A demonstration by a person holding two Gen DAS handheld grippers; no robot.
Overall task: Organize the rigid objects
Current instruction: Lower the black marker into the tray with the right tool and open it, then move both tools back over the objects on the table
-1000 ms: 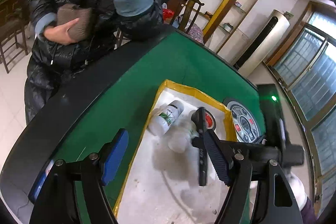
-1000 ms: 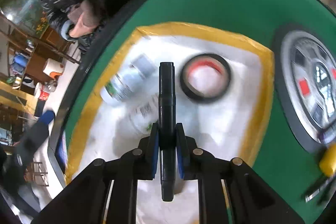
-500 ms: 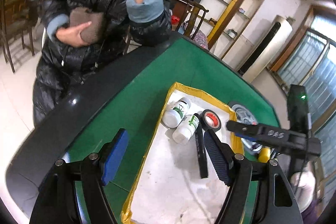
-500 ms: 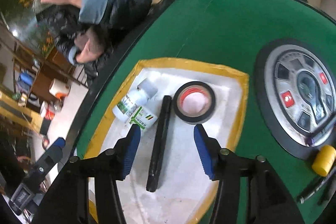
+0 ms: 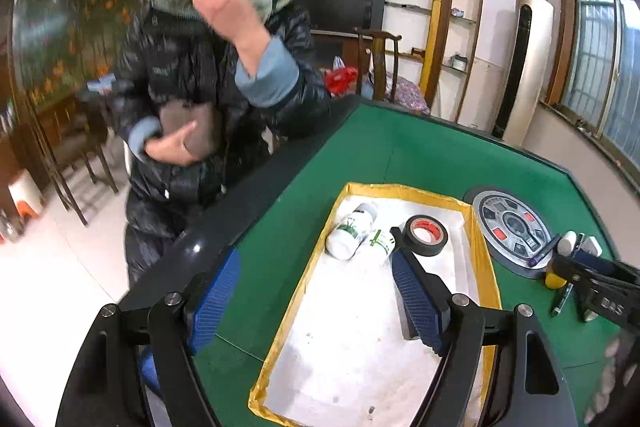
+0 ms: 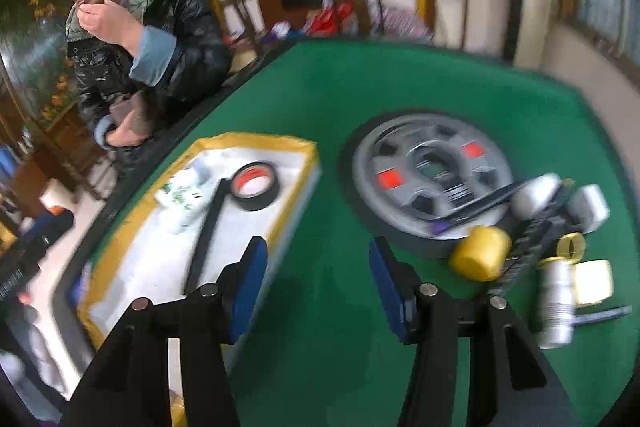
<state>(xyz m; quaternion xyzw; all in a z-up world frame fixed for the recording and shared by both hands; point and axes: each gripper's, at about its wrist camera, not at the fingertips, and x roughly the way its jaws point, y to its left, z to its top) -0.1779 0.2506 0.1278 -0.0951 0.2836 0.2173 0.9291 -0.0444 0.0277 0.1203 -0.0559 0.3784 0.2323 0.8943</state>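
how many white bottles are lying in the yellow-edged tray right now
2: one white bottle by the tray's far left corner, the second bottle beside it, touching the black marker. None looks hidden.

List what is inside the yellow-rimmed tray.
The tray holds two white bottles lying on their sides, a roll of black tape and a long black marker. In the left wrist view a gripper finger covers most of the marker; nothing else shows.

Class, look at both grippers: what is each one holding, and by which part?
Nothing. The right gripper, jaws just opened, stands empty over the green table; the left gripper is open and empty too.
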